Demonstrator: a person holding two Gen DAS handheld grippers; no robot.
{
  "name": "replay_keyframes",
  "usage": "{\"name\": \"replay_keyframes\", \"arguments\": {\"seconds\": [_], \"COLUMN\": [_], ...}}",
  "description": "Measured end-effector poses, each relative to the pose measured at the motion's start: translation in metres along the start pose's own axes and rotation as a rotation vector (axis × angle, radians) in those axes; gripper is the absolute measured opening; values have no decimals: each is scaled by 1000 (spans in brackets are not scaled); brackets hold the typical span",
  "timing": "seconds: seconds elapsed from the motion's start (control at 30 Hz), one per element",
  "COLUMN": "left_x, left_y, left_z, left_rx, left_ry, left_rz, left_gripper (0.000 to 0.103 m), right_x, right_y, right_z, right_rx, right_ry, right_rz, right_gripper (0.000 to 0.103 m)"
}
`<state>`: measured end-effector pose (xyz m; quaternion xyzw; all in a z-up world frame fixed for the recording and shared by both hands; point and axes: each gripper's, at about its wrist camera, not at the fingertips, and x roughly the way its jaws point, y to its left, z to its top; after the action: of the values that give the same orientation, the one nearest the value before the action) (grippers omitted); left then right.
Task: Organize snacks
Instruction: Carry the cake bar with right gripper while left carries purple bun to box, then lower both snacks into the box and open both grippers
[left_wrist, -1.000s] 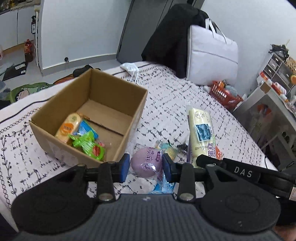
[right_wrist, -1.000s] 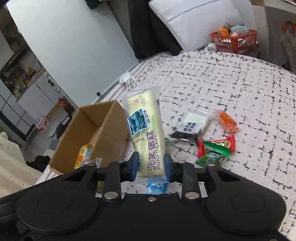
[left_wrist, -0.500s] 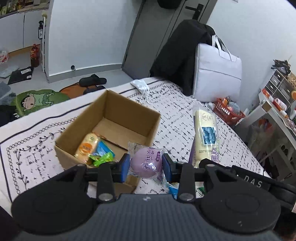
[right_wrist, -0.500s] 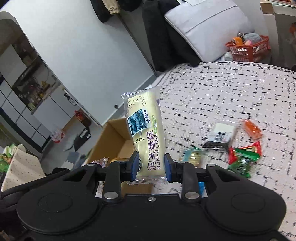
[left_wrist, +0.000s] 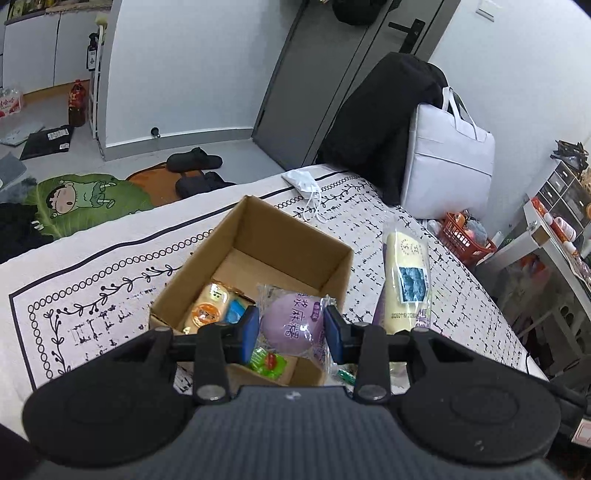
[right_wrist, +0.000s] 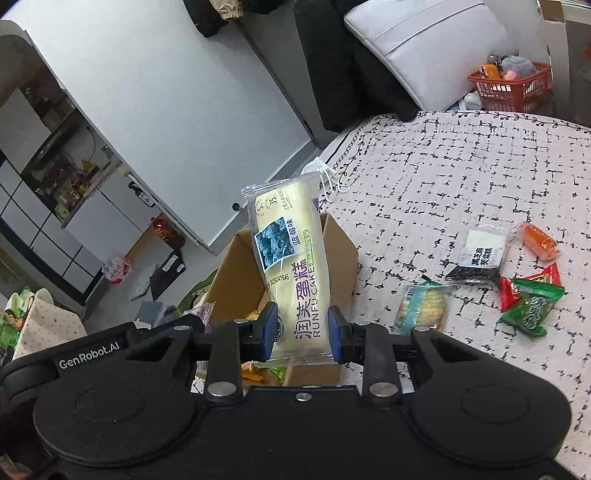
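Both loads have moved from beside to over the open brown cardboard box (left_wrist: 258, 258): left gripper (left_wrist: 291, 329) clamps the round purple mochi packet (left_wrist: 291, 325), right gripper (right_wrist: 302, 330) clamps the long yellow cake packet (right_wrist: 288, 266), so drop-off looks next.

**Camera positions: two wrist fisheyes over the bed**

Left wrist view: rides behind its own jaws, tilted downward, looking across the bed (left_wrist: 110, 266) toward the grey door (left_wrist: 332, 74) and white wall. Cardboard box (left_wrist: 280, 236) sits close below, open top fully visible.

Right wrist view: same downward tilt, but from the box's (right_wrist: 343, 258) other side, facing the kitchen shelving at far left (strong barrel distortion at edges). Loose snacks (right_wrist: 532, 295) lie near on the patterned bedcover (right_wrist: 480, 166).

Shared: box, white face mask (left_wrist: 303, 181) (right_wrist: 325, 177), white bag (left_wrist: 450, 162) (right_wrist: 424, 48), red basket (left_wrist: 461, 236) (right_wrist: 513, 88). Each view also catches the other gripper's yellow cake pack (left_wrist: 406, 273) (right_wrist: 291, 269).
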<state>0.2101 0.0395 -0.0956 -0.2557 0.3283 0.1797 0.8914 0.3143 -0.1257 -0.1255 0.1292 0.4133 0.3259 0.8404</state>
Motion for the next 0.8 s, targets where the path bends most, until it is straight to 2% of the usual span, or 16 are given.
{"name": "replay_keyframes", "arguments": {"seconds": [0.3, 0.8], "left_x": [15, 53], "left_y": [30, 61], "left_z": [15, 45], "left_rx": [-34, -45], "left_ry": [28, 102], "left_rz": [-23, -70], "left_gripper": [37, 37], "right_x": [17, 61], "right_y": [23, 44], "right_z": [-2, -1], "right_rx": [18, 18], "right_ry": [-34, 3], "right_rz": [-61, -149], "right_gripper": [28, 29]}}
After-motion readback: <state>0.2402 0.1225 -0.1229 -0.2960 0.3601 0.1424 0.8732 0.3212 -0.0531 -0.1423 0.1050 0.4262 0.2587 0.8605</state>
